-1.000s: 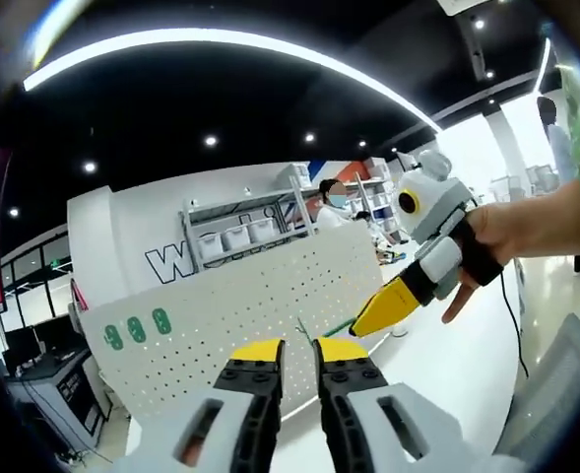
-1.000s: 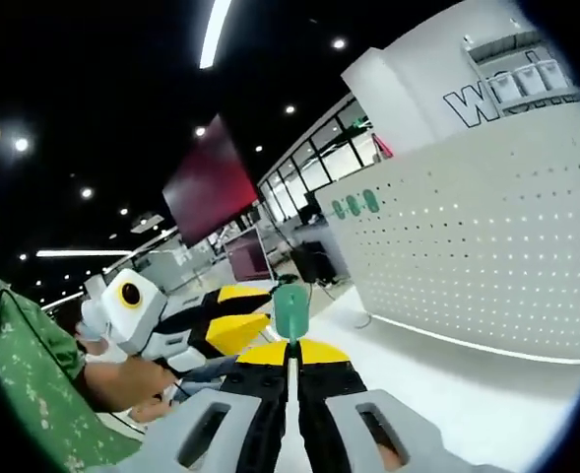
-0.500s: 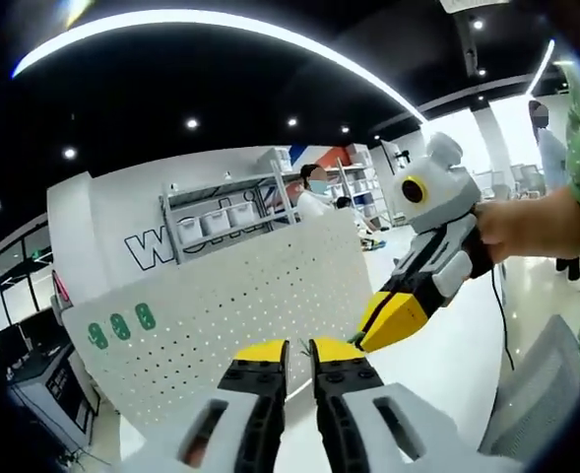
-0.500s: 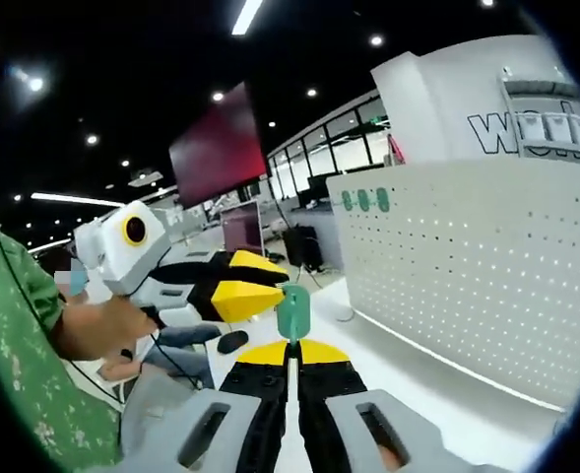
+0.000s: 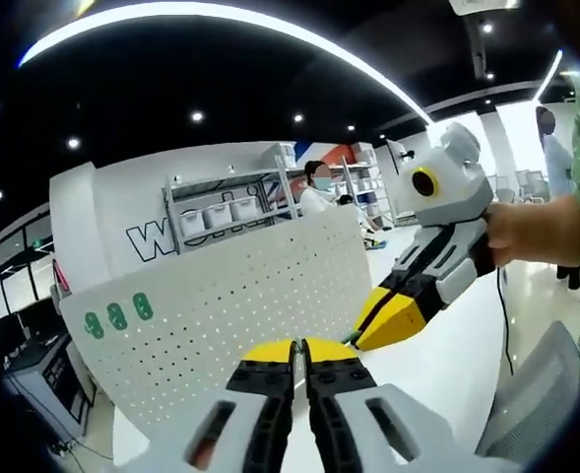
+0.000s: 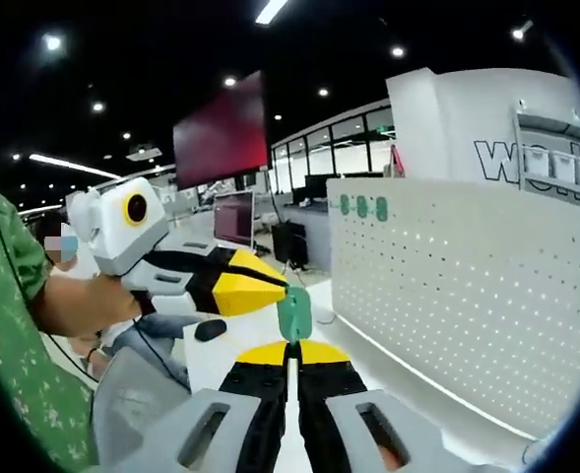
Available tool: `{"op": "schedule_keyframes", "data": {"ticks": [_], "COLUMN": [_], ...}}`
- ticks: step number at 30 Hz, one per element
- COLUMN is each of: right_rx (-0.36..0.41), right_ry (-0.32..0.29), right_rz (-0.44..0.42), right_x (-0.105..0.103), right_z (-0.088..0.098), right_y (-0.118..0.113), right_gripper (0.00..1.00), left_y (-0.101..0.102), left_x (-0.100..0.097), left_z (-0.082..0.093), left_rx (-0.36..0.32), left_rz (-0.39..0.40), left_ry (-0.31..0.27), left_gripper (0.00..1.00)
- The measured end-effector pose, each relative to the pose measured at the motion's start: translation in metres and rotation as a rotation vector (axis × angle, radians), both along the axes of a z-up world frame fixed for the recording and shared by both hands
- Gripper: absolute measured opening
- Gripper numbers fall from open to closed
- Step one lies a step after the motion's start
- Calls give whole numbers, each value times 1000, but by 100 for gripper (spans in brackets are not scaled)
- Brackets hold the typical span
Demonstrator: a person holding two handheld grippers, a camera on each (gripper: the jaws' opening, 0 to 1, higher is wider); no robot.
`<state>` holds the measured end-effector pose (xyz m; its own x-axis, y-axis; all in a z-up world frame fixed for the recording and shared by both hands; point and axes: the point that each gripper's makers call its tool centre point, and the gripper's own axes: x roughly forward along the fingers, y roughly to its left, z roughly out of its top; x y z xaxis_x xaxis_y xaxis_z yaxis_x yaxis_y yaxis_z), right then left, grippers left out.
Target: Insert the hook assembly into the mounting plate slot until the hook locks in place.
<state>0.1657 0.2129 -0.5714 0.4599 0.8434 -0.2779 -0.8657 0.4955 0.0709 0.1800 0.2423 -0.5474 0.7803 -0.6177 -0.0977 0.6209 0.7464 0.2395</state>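
My right gripper (image 6: 291,347) is shut on a small green hook assembly (image 6: 293,313), which stands up from its yellow tips. My left gripper (image 6: 282,287) reaches in from the left and its tips meet the top of the hook. In the left gripper view my own left gripper (image 5: 299,347) has its jaws together, seemingly on the hook's thin wire end. There the right gripper (image 5: 360,335) comes in from the right, with a bit of the green hook (image 5: 353,335) at its tips. The white perforated mounting plate (image 5: 221,305) (image 6: 447,296) stands upright behind both grippers.
Three green pieces (image 5: 117,315) (image 6: 361,206) sit in a row on the plate's upper corner. A white table surface (image 5: 447,365) lies below. A person's hand (image 5: 541,232) holds the right gripper. Shelves and people stand far behind.
My left gripper's jaws have gone from slightly apart to together. The two grippers have drawn closer, so the left tips now reach the hook's top. Both views shifted.
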Motion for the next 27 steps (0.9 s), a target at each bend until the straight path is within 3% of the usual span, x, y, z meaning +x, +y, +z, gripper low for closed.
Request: {"op": "schedule_keyframes", "data": {"ticks": [6,9,12,18,22,27], "right_rx": [19,-14,-53,-84,-102,-129], "right_ry": [-15,-29,-44,-47,-42,-40], "right_rz": [-19,-12,-6,-2,8,23], "right_x": [6,5,4,4,2,0], "right_z": [7,5,-1,-6,-8,-12], "right_y": [-6,-6,-5,-7,-7,-7], "right_gripper": [1,1,1,1,1,1], "left_y": [1,1,0,-5,-15,-22], "left_x": [-2,-2,-2,-5,-12,-18], "left_z": [-3,-3,-3,-4,-16,-23], "left_rx": [-20,-8,78,119,203,260], "left_rz": [4,3,-5,-41,-134,-191], "left_ry": [8,2,-35,-35,-8,-25], "left_gripper": [1,1,2,2,2,7]}}
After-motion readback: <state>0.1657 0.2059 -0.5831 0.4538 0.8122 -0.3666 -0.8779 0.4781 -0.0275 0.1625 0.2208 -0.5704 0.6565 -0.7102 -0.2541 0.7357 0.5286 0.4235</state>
